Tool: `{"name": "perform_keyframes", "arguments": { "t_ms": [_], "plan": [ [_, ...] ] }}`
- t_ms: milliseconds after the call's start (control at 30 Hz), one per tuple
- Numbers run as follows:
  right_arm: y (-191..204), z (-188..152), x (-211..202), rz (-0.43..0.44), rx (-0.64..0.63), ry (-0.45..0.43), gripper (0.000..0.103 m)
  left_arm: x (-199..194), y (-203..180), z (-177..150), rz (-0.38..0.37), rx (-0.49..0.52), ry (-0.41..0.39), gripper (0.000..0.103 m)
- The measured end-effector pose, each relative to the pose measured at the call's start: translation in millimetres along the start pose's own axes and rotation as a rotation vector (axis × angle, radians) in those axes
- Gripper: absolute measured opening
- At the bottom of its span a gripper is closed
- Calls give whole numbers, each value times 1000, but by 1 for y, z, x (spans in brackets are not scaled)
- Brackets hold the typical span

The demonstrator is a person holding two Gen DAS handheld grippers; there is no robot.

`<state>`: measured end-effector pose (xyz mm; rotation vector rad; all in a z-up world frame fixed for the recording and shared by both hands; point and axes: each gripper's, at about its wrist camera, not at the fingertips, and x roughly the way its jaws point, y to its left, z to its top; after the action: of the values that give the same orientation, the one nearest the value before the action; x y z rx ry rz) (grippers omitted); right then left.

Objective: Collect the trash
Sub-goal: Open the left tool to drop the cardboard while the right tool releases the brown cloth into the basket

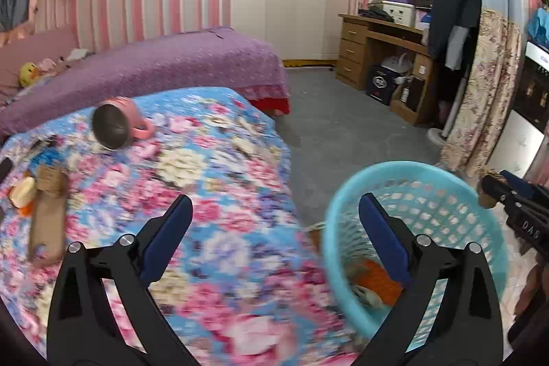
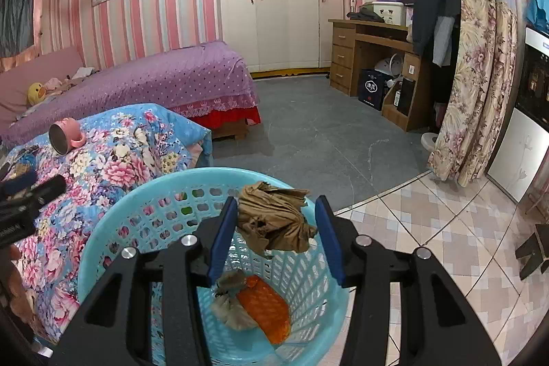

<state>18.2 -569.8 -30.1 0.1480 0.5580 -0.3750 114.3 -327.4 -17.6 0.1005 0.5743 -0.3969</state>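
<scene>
My right gripper (image 2: 277,204) is shut on a crumpled brown paper (image 2: 274,218) and holds it above a light blue plastic basket (image 2: 137,194). At the bottom of the basket lie an orange wrapper (image 2: 264,307) and a grey crumpled wad (image 2: 230,300). My left gripper (image 1: 274,198) stands open and empty, between the floral cloth (image 1: 212,180) and the basket (image 1: 411,177). On the cloth to the left lie a brown cardboard piece (image 1: 48,215), an orange and cream scrap (image 1: 22,198) and a blue wrapper (image 1: 48,156). The left wrist view is blurred.
A pink mug (image 1: 116,122) lies on its side on the floral cloth. Behind it is a purple bed (image 2: 154,81). A white wardrobe (image 2: 281,6), a wooden desk (image 2: 370,57) and a floral curtain (image 2: 477,84) ring the grey floor (image 2: 326,132).
</scene>
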Motion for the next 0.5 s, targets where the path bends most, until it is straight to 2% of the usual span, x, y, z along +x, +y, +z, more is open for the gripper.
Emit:
{"name": "perform_keyframes", "arguments": {
  "t_ms": [200, 400, 433, 467, 500],
  "plan": [
    [19, 0, 5, -5, -48, 14, 48, -12, 30, -3, 21, -39, -5, 96],
    [34, 1, 9, -7, -50, 34, 58, -25, 50, -6, 53, -33, -6, 96],
    [36, 1, 11, -13, -43, 40, 65, -28, 54, -7, 57, -31, -7, 97],
    [38, 2, 11, -15, -35, 40, 78, -31, 58, -7, 61, -30, -8, 97],
    [40, 3, 11, -13, -29, 37, 82, -34, 61, -7, 65, -29, -11, 97]
  ]
}}
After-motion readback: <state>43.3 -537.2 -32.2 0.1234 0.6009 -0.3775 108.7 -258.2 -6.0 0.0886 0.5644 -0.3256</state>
